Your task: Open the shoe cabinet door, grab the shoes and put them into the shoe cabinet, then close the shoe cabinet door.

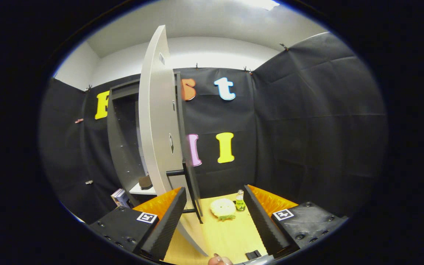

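Note:
The shoe cabinet [122, 125] is a dark grey box standing beyond my left finger. Its pale door [158, 121] is swung wide open and I see it nearly edge-on. A black bar handle [192, 184] runs down the door's outer face, just inside my left finger [168, 221] and apart from the right one. My gripper [215, 189] is open, with nothing pressed between its fingers. Inside the cabinet, a small brown thing that looks like a shoe [145, 182] rests on a white shelf [142, 190].
Ahead of the fingers, on the yellow wooden table [219, 235], lie a pale round object [223, 208] and a small green bottle [240, 201]. A book [120, 197] stands by the cabinet's foot. A person's fingertip [219, 260] shows below the fingers. Black cloth walls close in all round.

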A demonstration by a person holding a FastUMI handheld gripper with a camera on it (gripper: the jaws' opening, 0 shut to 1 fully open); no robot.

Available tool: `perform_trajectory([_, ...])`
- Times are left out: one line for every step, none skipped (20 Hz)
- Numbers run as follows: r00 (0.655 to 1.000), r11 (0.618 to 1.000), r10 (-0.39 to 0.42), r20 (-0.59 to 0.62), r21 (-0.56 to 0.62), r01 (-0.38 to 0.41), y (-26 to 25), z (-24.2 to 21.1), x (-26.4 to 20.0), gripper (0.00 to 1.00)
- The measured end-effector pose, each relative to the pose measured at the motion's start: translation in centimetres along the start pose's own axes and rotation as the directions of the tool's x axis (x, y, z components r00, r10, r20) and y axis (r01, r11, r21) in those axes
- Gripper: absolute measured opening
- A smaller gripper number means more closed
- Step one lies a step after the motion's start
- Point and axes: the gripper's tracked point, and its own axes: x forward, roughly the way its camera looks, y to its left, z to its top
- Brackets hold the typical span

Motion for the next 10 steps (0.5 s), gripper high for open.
perform_trajectory([0.999,1.0,0.031,-0.009,0.003,-0.031,0.1,-0.2,0.5,0.98])
perform_trajectory([0.998,0.998,0.062,-0.019,0.006,-0.062,0.5,-0.4,0.8,0.98])
perform_trajectory([0.997,0.997,0.079,-0.026,0.003,-0.079,0.5,-0.7,0.9,0.98])
perform_trajectory([0.995,0.996,0.093,-0.027,0.001,-0.093,0.5,-0.7,1.4,0.98])
perform_trajectory([0.994,0.994,0.109,-0.028,-0.001,-0.109,0.8,-0.8,1.6,0.98])
perform_trajectory([0.993,0.993,0.116,-0.027,-0.005,-0.116,1.0,-0.7,1.8,0.98])
perform_trajectory([0.992,0.992,0.122,-0.026,-0.009,-0.123,1.2,-0.7,2.0,0.98])
perform_trajectory([0.991,0.991,0.133,-0.028,-0.009,-0.133,1.6,-0.7,2.1,0.97])
perform_trajectory([0.988,0.989,0.148,-0.033,-0.003,-0.148,2.4,-0.9,2.2,0.98])
perform_trajectory([0.985,0.986,0.166,-0.04,0.007,-0.166,3.2,-1.1,2.4,0.98])
